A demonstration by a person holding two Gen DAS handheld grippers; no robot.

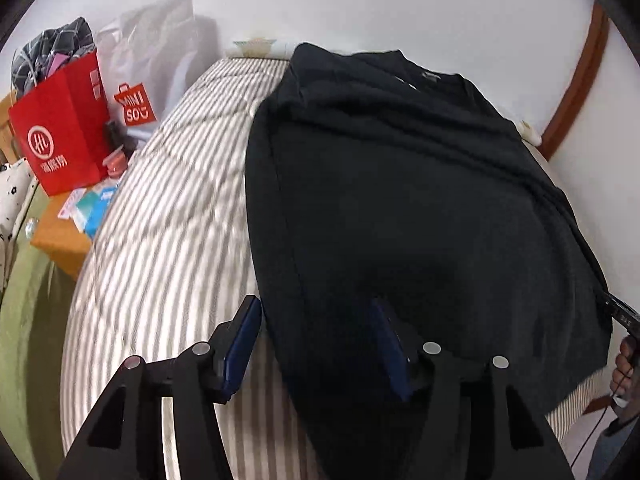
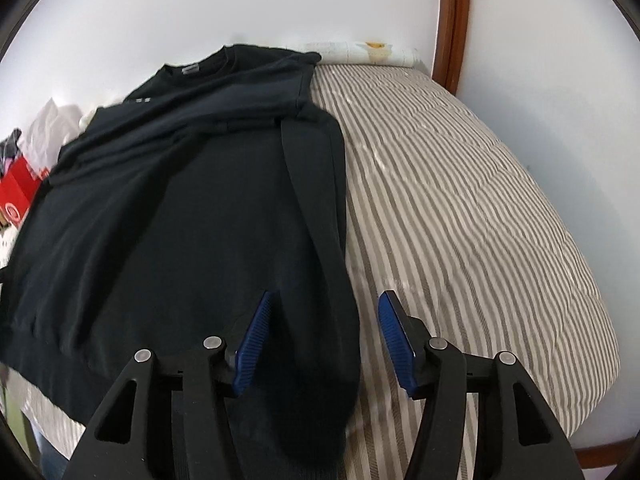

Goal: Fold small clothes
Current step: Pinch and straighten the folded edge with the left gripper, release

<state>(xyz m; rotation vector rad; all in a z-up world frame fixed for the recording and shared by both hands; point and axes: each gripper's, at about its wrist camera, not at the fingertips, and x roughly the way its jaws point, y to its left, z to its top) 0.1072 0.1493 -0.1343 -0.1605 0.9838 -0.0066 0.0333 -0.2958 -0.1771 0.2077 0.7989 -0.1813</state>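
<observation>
A black sweatshirt (image 1: 400, 200) lies flat on a striped bed cover (image 1: 168, 200), collar at the far end, both sleeves folded in along its body. My left gripper (image 1: 316, 312) is open above the shirt's near left edge, holding nothing. In the right wrist view the same sweatshirt (image 2: 180, 220) fills the left half, with a sleeve lying along its right side. My right gripper (image 2: 326, 306) is open over that sleeve's cuff end, empty. The right gripper's tip and the hand holding it also show at the right edge of the left wrist view (image 1: 620, 316).
A red paper bag (image 1: 60, 132) and white shopping bags (image 1: 136, 92) stand on a wooden bedside table (image 1: 60, 240) left of the bed. White wall is behind. A brown door frame (image 2: 454, 20) stands at the far right. Bare striped cover (image 2: 460, 200) lies right of the shirt.
</observation>
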